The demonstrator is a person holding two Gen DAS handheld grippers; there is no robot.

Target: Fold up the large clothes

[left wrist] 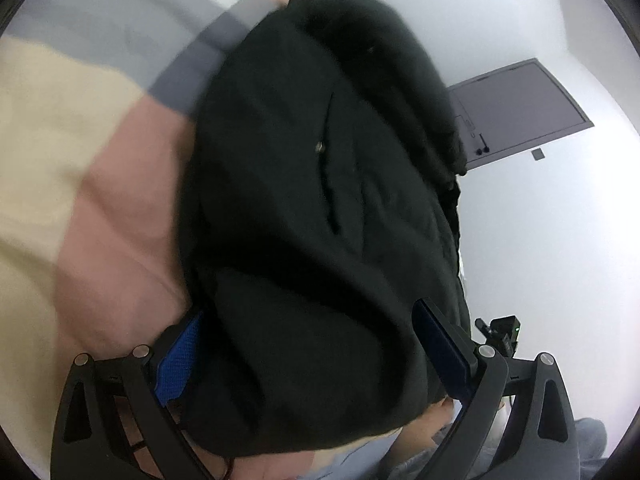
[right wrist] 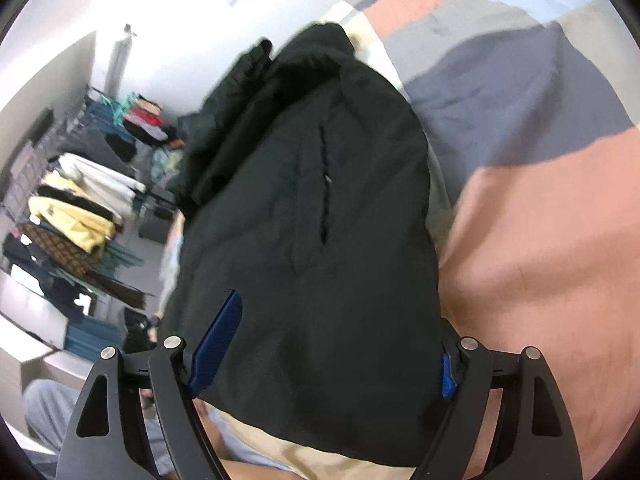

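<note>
You have the black jacket (left wrist: 320, 208) bunched into a thick bundle over the bed's colour-block bedspread (left wrist: 120, 208), and it fills the middle of both wrist views. Your left hand-held gripper (left wrist: 316, 352) has its jaws spread wide around the near end of the bundle, one blue pad half buried in cloth on the left and the other standing against the fabric on the right; it looks like a broad clamp on the bulk rather than a pinch on an edge. Your right hand-held gripper (right wrist: 332, 348) does the same on its side of the jacket (right wrist: 304, 208), jaws wide with the fabric packed between them. Both views are smeared, so I cannot tell whether the bundle is lifted clear of the bedspread (right wrist: 540, 240) or dragging on it. The main risk, as I judge it, is slippage: the shell looks smooth and padded, and a wide hold on so much thickness can let inner layers slide out and undo the fold. A loose part hangs off the far edge of the bundle, and it may flop open if you swing quickly. The clothes rack (right wrist: 80, 208) stands on the left, well apart, so snagging there seems unlikely.
</note>
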